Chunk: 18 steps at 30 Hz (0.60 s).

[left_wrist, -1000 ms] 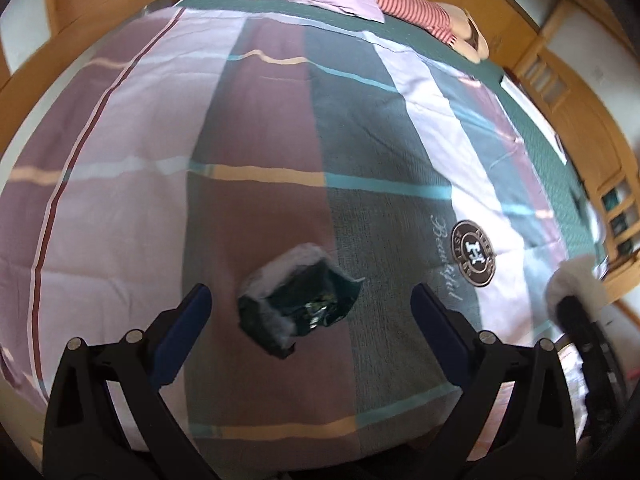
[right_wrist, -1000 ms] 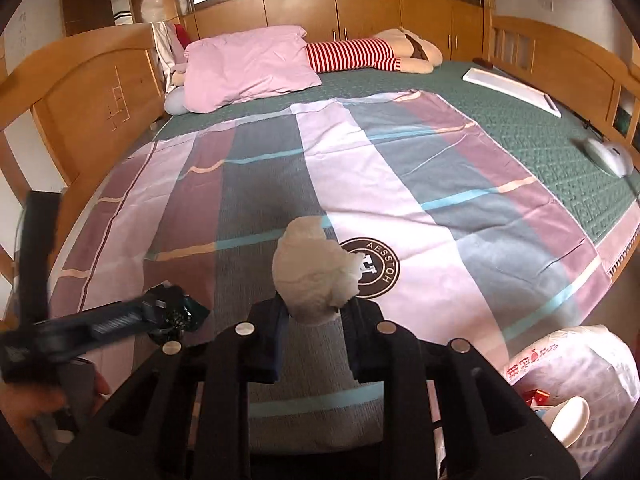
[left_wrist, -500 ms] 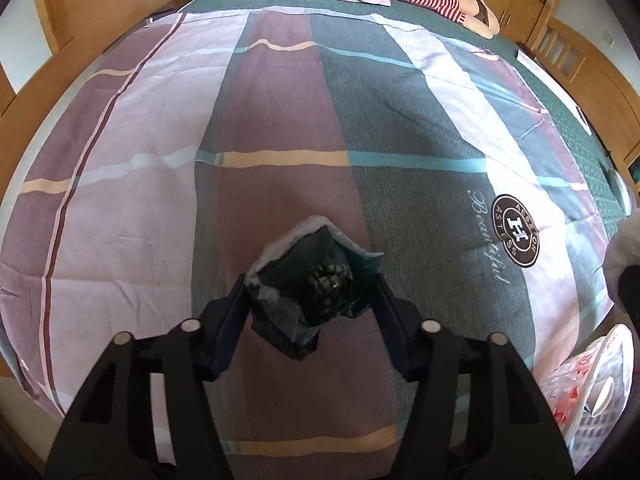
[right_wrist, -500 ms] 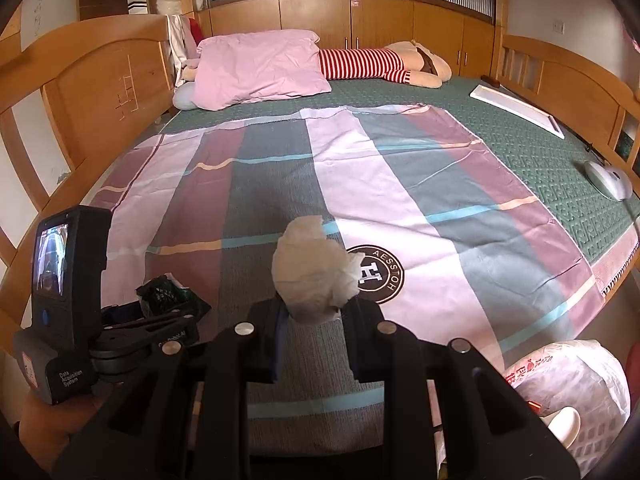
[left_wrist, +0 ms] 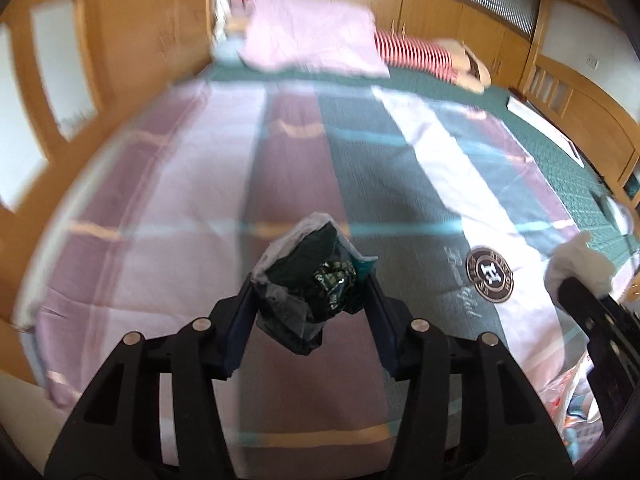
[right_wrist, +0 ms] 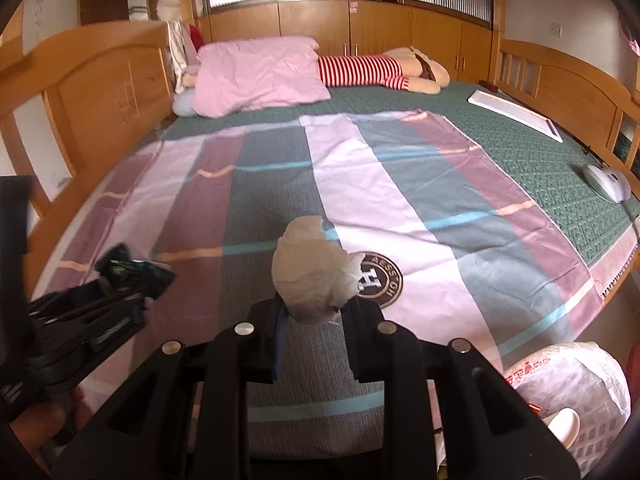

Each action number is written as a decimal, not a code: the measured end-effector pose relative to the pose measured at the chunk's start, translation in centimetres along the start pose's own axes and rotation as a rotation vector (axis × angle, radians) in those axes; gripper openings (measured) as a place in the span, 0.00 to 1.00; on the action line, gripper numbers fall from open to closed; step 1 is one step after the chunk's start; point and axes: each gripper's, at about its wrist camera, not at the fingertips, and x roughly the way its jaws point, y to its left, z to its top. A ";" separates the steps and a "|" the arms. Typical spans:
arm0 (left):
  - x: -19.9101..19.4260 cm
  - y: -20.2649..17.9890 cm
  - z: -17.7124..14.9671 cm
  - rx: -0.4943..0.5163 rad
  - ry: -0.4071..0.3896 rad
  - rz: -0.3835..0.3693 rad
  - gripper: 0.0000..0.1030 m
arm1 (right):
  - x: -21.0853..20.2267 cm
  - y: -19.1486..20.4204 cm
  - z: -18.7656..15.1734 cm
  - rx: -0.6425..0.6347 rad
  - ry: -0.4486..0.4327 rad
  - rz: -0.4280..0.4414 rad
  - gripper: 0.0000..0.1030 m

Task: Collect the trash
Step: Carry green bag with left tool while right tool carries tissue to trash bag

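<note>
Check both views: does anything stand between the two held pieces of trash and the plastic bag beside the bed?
Nothing visible does. The dark wrapper sits in the closing left gripper, the white tissue in the right gripper; the plastic bag gapes open at lower right.

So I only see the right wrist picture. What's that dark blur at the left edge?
Observer: A crumpled dark green wrapper, sharp in the left wrist view.
Operator: Is it just lying there?
Observer: No. It sits between the fingers of the left gripper, which are closing; both touch it.
Operator: Only one piece?
Observer: Clear plastic is bunched around the green part.
</note>
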 end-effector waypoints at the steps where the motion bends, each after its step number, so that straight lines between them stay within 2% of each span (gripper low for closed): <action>1: -1.9 0.1 -0.1 -0.010 -0.045 0.014 0.51 | -0.8 -0.7 0.1 0.018 -0.027 0.013 0.25; 4: -6.3 0.3 -0.5 -0.060 -0.114 0.048 0.51 | -2.8 -2.5 0.7 0.061 -0.046 0.053 0.25; 6: -9.2 -0.4 -0.8 -0.066 -0.156 0.044 0.52 | -5.0 -4.1 1.3 0.076 -0.075 0.077 0.25; 11: -15.6 -3.8 -1.7 -0.020 -0.247 0.055 0.52 | -11.5 -7.9 1.9 0.027 -0.197 0.094 0.25; 18: -21.2 -9.6 -3.6 0.035 -0.316 0.014 0.54 | -17.8 -13.6 0.4 -0.032 -0.253 0.158 0.25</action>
